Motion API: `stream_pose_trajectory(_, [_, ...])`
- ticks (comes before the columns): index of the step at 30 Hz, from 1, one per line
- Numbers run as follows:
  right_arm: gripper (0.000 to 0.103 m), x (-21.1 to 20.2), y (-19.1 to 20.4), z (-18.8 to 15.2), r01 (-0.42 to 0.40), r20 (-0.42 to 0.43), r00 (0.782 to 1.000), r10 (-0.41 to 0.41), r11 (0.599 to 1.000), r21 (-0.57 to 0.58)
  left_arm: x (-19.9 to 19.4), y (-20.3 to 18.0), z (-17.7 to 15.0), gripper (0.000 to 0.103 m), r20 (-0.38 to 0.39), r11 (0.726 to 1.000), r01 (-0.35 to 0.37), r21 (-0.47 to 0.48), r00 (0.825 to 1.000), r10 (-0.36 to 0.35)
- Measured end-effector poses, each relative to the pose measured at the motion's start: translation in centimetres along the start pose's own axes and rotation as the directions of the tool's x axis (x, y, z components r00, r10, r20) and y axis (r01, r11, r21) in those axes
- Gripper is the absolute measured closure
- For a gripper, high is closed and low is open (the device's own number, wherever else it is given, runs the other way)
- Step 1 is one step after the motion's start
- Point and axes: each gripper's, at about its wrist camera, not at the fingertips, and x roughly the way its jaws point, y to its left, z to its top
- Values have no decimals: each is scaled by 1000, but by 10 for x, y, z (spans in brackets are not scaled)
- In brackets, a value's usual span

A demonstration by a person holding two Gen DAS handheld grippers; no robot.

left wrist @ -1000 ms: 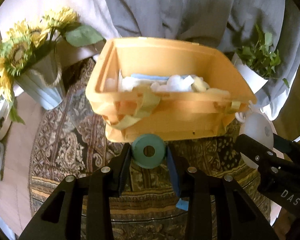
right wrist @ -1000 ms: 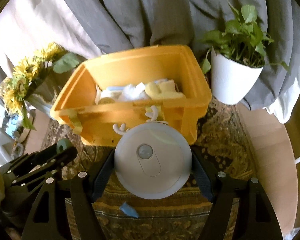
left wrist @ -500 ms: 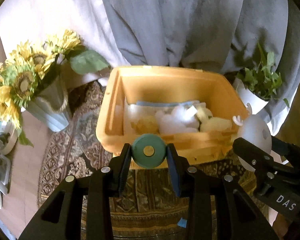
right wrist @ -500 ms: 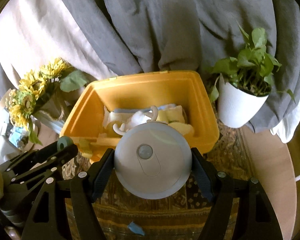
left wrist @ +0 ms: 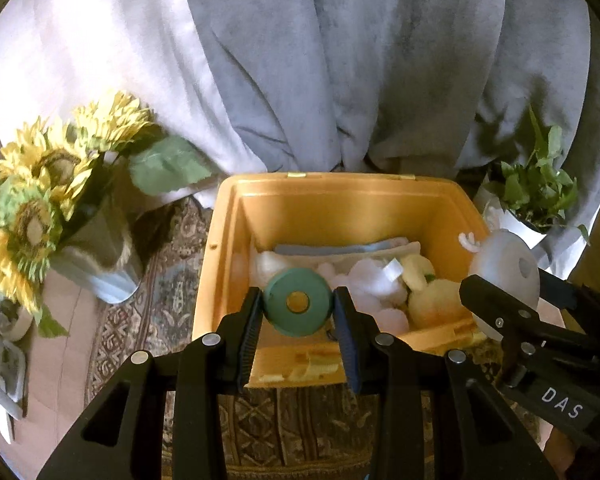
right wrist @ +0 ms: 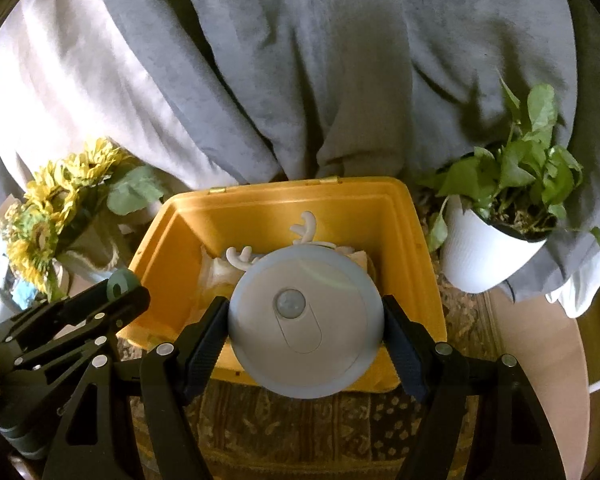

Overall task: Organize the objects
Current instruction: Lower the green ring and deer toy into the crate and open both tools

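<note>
Here, two loads hang over an open yellow bin (left wrist: 228, 264) that stands on a patterned rug (left wrist: 168, 292) at the middle of the surface, its far wall close to the grey curtain (left wrist: 340, 80).

Left hand-held gripper (left wrist: 298, 308): clenched on a green roll of tape (left wrist: 298, 307), pads pressing on its two rims, hole facing the camera. In the left wrist view the roll sits above the bin's near-left part, inside the near wall.

Right hand-held gripper (right wrist: 306, 320): clamped on a round white night light (right wrist: 304, 320) with small antlers (right wrist: 304, 228) and an oval sensor panel on its face. In the right wrist view the light hangs over the near-right part of the bin; in the left wrist view the same light (left wrist: 504, 272) appears at the bin's right wall.

Contents: soft white and pale yellow items (left wrist: 380, 280) cover the bin's floor; their kind cannot be told.

Surroundings: a vase of sunflowers (left wrist: 52, 184) stands toward the left edge of the surface and a potted plant (right wrist: 496, 240) in a white pot toward the right edge, both beside the bin and apart from it.

Step in hand, as judged: delivery of both objects into the bin, neither yet let go. The next move calls for lowering each load below the rim before the jaws part, so that neither the roll nor the light tips out over a wall. The light, hard-shelled and with thin antlers, likely wants the gentler set-down onto the soft items.
</note>
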Motion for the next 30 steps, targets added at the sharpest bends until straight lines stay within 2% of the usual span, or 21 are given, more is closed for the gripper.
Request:
stream_pose_trajectory(15, [29,40,-5,29,17,-29,999,-18,1000,-17,48,-1,37,67,-17,1000,2,21,1000,-2])
stream_pose_trajectory(16, [29,42,-6,31,18,-31,999,-18,1000,-15,51,-2,39,64,-17,1000,4,22,1000,-4])
stream_pose_trajectory(19, [29,49,-7,34,11,-42,999,-12,1000,-13,56,0,44,39,-18,1000,0,18,1000,0])
stream_pose_trajectory(21, [29,54,-8,36,6,-51,999,-6,1000,-5,57,3,46,32,-9,1000,-17,3,1000,17])
stream_pose_trajectory(23, [29,57,-10,37,3,-56,998,-3,1000,4,59,7,47,15,-12,998,-59,-15,998,59])
stream_pose_trajectory(30, [29,71,-5,41,-12,-77,997,12,1000,-7,65,19,43,10,-25,993,-110,-37,994,109])
